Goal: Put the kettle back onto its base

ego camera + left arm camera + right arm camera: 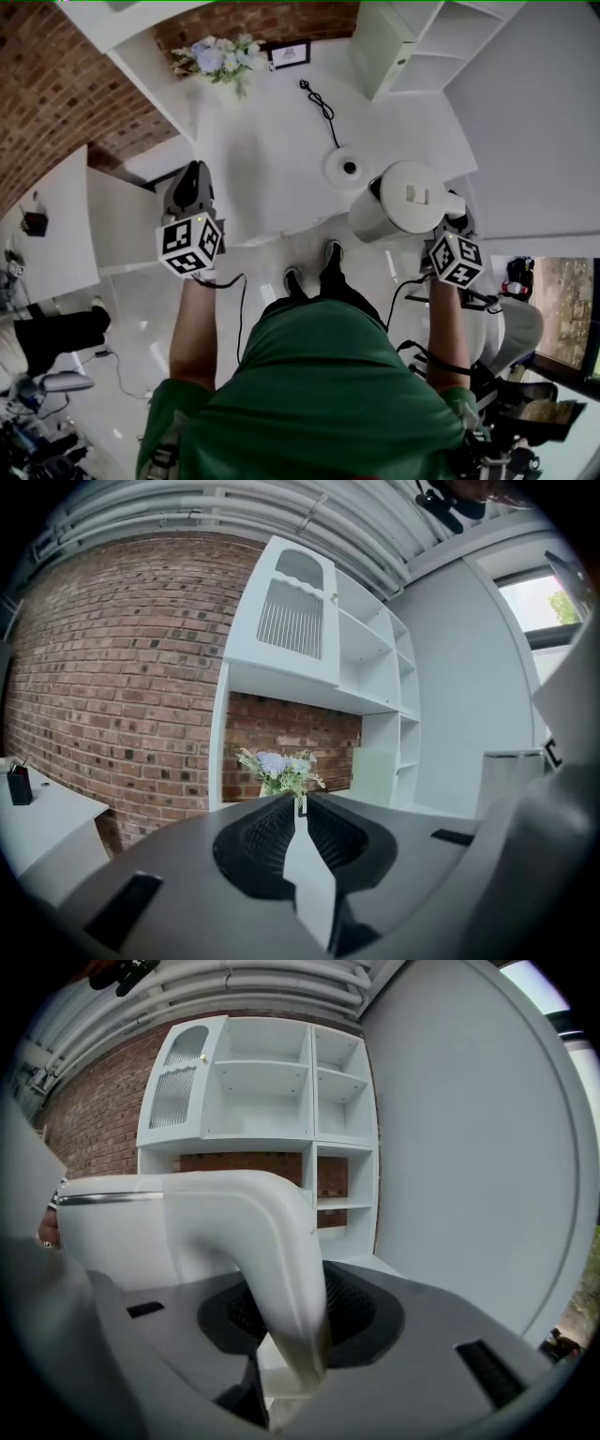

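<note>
A white electric kettle [401, 201] hangs over the table's near right edge, just right of and nearer to me than its round white base [348, 169]. The kettle is apart from the base. My right gripper [449, 222] is shut on the kettle's curved handle [274, 1241], and the kettle body [111, 1230] fills the left of the right gripper view. My left gripper [192, 184] hovers at the table's near left edge. Its pads [278, 829] meet at the tips with nothing between them.
A black cord [322, 103] runs from the base toward the back of the white table [253, 169]. A flower bunch [217, 58] and a small framed picture [291, 54] stand at the back. White shelving [412, 37] rises at the right, and a low white side table [47, 225] stands at the left.
</note>
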A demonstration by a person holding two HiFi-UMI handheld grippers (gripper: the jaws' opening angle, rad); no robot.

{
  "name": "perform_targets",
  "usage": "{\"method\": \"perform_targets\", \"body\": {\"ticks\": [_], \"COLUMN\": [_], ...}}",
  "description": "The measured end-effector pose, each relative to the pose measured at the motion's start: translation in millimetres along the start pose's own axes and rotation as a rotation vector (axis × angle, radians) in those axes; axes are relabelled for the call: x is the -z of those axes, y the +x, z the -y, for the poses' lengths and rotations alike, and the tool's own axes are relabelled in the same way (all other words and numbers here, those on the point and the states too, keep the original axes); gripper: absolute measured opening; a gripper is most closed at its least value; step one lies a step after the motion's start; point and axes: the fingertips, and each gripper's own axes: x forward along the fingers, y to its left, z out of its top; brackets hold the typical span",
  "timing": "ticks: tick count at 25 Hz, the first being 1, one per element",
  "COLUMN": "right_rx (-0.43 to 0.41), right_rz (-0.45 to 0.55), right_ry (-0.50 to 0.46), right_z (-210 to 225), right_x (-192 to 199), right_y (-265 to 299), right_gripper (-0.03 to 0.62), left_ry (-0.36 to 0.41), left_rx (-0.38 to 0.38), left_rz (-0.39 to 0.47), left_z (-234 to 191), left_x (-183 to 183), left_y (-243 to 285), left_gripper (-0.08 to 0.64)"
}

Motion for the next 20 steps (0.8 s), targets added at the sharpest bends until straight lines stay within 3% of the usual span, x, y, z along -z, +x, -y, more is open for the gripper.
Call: {"method": "perform_targets", "body": {"ticks": [20], "right_rx": [-0.147], "right_rz": [0.015], "right_ry": [-0.088], "right_z": [10.3], "right_x": [-22.2], "right_y": [132.3], "right_gripper": [0.140], "left_ry": [0.022], "left_rx": [-0.113], "left_rz": [-0.064], "left_z": [20.9], "left_x": [-5.4], "left_y": [66.9], "left_gripper": [0.052]}}
